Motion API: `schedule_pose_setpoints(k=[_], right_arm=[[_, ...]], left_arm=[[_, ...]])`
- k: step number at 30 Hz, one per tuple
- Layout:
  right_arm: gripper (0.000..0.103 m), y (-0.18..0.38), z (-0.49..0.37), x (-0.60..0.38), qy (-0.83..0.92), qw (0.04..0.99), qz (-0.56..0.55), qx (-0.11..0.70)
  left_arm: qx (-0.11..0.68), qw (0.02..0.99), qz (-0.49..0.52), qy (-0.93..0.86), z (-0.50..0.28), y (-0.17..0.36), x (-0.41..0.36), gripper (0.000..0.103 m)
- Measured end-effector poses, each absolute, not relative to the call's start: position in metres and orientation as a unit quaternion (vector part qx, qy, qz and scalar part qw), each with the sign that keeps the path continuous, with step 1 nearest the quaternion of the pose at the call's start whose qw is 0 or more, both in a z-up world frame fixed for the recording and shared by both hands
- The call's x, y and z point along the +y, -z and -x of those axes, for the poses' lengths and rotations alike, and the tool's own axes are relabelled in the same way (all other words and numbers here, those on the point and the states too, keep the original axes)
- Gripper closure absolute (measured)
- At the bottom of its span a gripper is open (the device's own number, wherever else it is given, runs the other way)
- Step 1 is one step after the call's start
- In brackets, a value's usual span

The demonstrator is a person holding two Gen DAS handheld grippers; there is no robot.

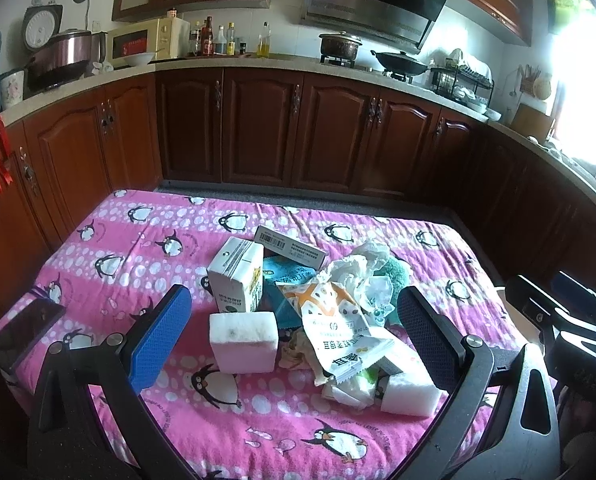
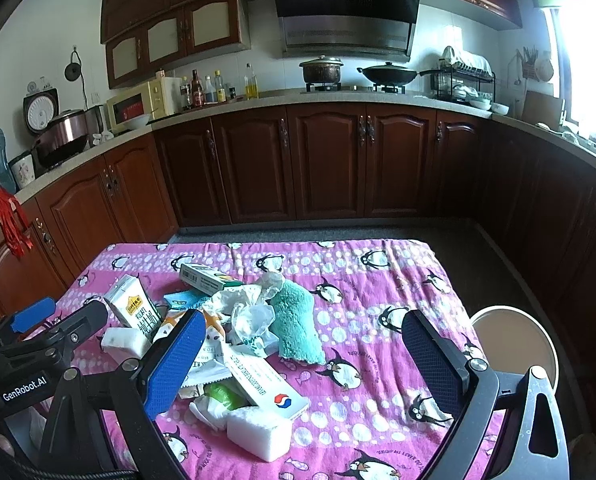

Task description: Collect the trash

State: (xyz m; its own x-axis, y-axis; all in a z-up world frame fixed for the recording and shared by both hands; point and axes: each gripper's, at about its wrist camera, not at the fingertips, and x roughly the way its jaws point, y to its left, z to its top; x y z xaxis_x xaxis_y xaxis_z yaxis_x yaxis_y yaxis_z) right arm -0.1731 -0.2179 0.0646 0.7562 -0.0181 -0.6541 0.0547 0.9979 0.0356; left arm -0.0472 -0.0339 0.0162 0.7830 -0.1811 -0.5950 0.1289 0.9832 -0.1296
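Observation:
A heap of trash lies on the pink penguin cloth (image 1: 138, 240) (image 2: 377, 280): a milk carton (image 1: 236, 276) (image 2: 132, 306), white foam blocks (image 1: 244, 342) (image 2: 260, 436), a snack wrapper (image 1: 335, 328), crumpled plastic (image 1: 361, 268) (image 2: 254, 312), a flat box (image 1: 290, 246) (image 2: 206, 278), a long white box (image 2: 264, 380) and a teal cloth (image 2: 298, 320). My left gripper (image 1: 294, 332) is open above the heap's near side, empty. My right gripper (image 2: 298, 356) is open over the heap's right side, empty. The left gripper also shows in the right wrist view (image 2: 58, 324).
A dark phone (image 1: 22, 330) lies at the table's left edge. A round bin (image 2: 515, 344) stands beside the table's right side. Kitchen cabinets (image 1: 298, 128) and a counter with pots run behind the table.

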Motion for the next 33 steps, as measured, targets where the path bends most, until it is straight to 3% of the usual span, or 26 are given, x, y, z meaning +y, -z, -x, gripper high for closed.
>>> schedule_pose_setpoints(k=[17,25,33], right_arm=[[0.001,-0.048,0.164,-0.227,0.002,0.917,-0.028,0.397],[0.001,-0.023,0.150,-0.238,-0.037,0.888,-0.085,0.450],[0.001,-0.008,0.135,-0.230,-0.077,0.866,-0.084,0.487]], left_arm=[[0.366,0.925,0.042,0.090,0.042,0.008,0.008,0.001],[0.398,0.911,0.053,0.091,0.031,0.030,0.037,0.001],[0.418,0.899,0.014,0.129,0.004,0.048,0.027,0.001]])
